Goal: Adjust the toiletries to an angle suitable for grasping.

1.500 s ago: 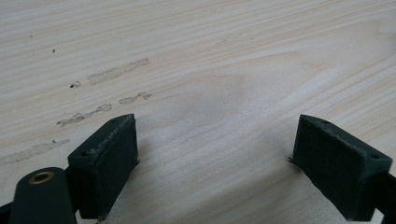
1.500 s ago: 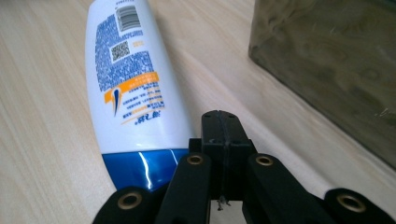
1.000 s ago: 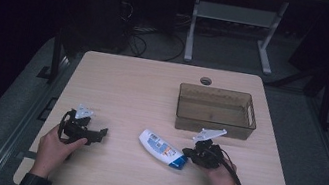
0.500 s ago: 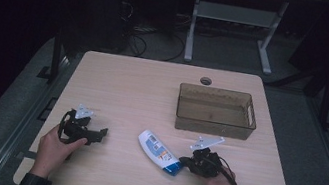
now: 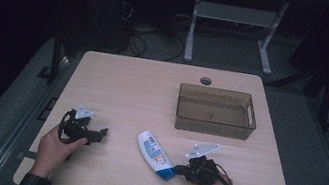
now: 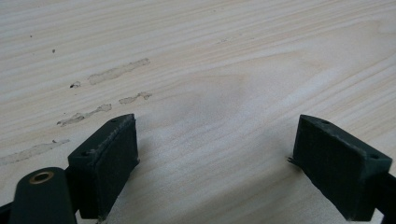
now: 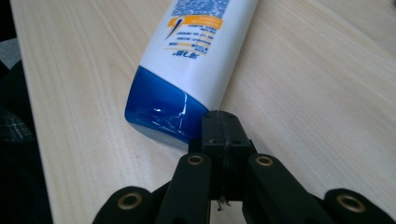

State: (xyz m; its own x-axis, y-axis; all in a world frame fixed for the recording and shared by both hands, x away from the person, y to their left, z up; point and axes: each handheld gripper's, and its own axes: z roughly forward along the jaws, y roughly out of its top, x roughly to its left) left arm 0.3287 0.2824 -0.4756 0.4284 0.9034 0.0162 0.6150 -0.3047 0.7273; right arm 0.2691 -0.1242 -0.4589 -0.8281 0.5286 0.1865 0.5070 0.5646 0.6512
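Item: shampoo bottle (image 5: pixel 156 155), white body with a blue cap end and a blue-and-orange printed label. It is lying flat on the wooden table (image 5: pixel 152 90), slanting, with the cap end pointing toward the person's edge of the table and the white end pointing away. In the right gripper view the bottle (image 7: pixel 196 51) is showing a glossy blue cap with highlights, and small print on the label.

Right gripper (image 5: pixel 185 169): sitting just beside the bottle's blue cap, at the bottle's right. Its jaws are pressed together with nothing between them; their joined tip (image 7: pixel 224 128) is touching or almost touching the cap's corner, and I cannot tell which.

Left gripper (image 5: pixel 100 134): resting well apart from the bottle, to the bottle's left, jaws standing wide over bare wood (image 6: pixel 210 93) and holding nothing.

Brown bin (image 5: pixel 216 112): standing beyond the bottle and to its right, near but not touching.

Room: bare tabletop is lying beyond the bottle and to its left; the table's near edge is running close behind the cap end.
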